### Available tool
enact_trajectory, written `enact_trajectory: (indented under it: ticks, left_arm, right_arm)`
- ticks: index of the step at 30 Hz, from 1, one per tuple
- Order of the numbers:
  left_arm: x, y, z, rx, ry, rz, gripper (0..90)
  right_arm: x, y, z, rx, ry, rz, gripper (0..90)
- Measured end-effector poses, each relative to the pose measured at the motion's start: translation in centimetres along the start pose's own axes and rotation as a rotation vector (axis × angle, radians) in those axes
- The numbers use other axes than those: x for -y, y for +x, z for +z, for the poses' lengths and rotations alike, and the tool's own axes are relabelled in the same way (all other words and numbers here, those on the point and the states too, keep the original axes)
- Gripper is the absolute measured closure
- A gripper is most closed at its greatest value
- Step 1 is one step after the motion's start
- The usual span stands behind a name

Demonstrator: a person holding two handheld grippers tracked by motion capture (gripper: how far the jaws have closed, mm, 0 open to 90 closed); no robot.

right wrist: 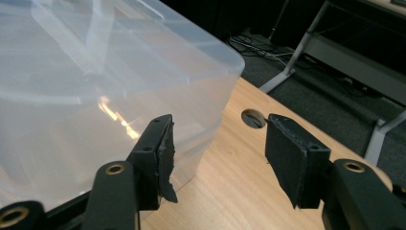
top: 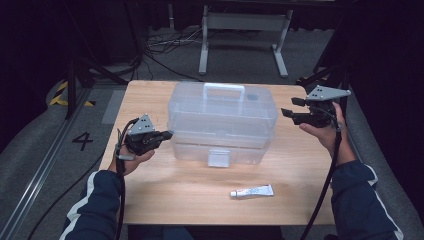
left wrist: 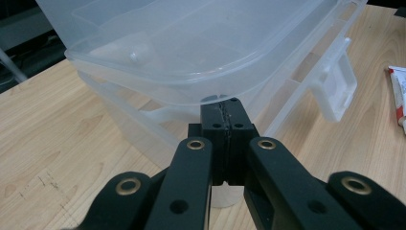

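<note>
High view puts the clear plastic storage box (top: 222,122) mid-table between both tools: left gripper (top: 167,134), jaws pressed together, touches its left end, while right gripper (top: 289,107), spread and empty, hangs beside its right end.

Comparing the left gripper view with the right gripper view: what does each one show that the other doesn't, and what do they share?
Left gripper view alone: the left hand-held gripper, jaws shut at the lid's rim; the box's front latch; the tube at the right edge. Right gripper view alone: the right hand-held gripper, jaws open with nothing between them; a round hole in the tabletop; a grey frame on the floor beyond. Both share the clear plastic box and the wooden table.
</note>
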State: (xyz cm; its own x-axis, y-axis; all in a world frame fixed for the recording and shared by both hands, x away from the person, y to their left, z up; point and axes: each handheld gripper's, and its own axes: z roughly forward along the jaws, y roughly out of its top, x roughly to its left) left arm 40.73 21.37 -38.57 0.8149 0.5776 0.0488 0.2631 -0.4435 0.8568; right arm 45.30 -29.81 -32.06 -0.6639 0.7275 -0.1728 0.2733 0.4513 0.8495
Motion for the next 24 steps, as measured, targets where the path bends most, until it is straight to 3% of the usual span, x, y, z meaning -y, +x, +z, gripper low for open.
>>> enact_trajectory:
  ticks: [8, 12, 18, 24]
  left_arm:
    - [-0.3, -0.1, -0.2, -0.012, 0.001, 0.014, 90.0]
    - [-0.4, 0.0, -0.2, -0.007, -0.005, 0.011, 90.0]
    - [-0.6, 0.1, -0.3, -0.01, -0.004, 0.019, 90.0]
    - [-0.6, 0.0, -0.3, -0.009, -0.004, 0.016, 90.0]
  right_arm:
    - [3.3, 1.1, 0.8, -0.013, 0.015, 0.005, 39.6]
    - [4.1, 1.5, 1.2, -0.013, 0.033, -0.006, 38.1]
    - [5.5, 2.3, 2.2, -0.055, 0.078, -0.014, 35.8]
    - [5.3, 3.2, 2.6, -0.088, 0.024, -0.03, 35.7]
